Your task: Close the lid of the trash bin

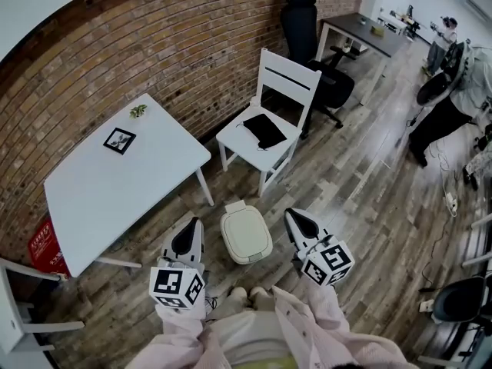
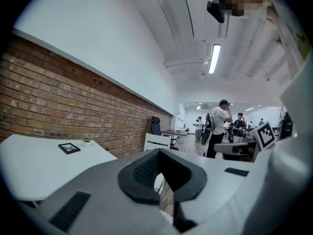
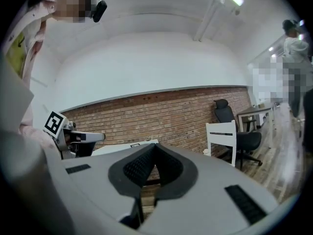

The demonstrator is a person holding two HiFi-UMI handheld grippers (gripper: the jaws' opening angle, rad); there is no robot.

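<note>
both sets of jaws are closed on nothing, the left gripper (image 1: 191, 227) and the right gripper (image 1: 297, 220) flanking the trash bin (image 1: 235, 206), its lid (image 1: 245, 234) down flat.

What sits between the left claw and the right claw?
The white trash bin, lid down, on the floor between left claw and right claw, seen in the head view.
</note>
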